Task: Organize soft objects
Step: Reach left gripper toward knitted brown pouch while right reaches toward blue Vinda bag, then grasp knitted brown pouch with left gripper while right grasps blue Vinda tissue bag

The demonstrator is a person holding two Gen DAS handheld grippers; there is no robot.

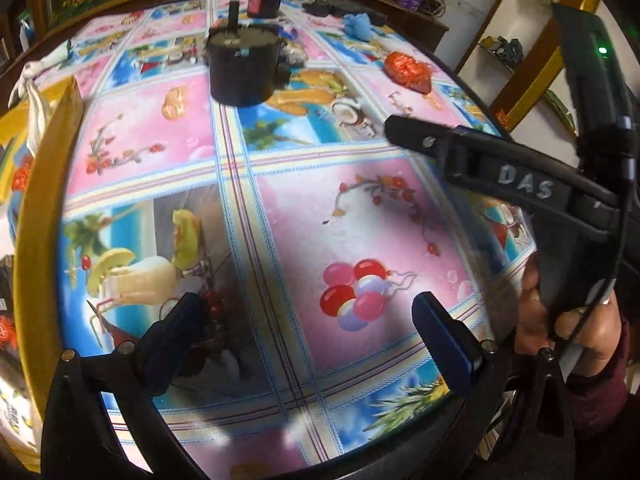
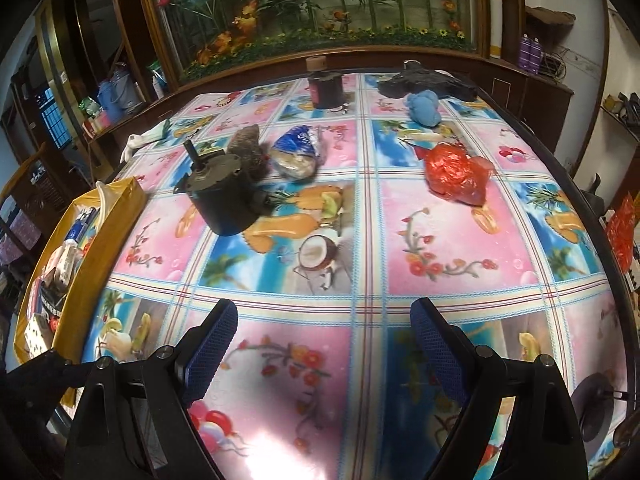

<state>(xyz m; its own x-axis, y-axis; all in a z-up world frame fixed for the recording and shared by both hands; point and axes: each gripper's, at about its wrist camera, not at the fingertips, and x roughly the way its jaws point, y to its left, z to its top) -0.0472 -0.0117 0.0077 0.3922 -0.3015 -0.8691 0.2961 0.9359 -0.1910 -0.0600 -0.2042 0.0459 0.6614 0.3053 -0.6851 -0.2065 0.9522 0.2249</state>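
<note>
Where packets crowd: yellow bag (image 2: pixel 120 216).

Wide-open right gripper (image 2: pixel 324 344) over patterned tablecloth (image 2: pixel 460 240), empty-jawed, red plastic bag (image 2: pixel 456 174) and blue cloth (image 2: pixel 424 108) well beyond.

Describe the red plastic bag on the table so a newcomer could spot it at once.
Start at the round table with the fruit-print cloth. On its right half, nearer than the blue soft toy, lies the red plastic bag. It is the only crinkly, shiny red bundle there; its neighbours are blue or dark.
</note>
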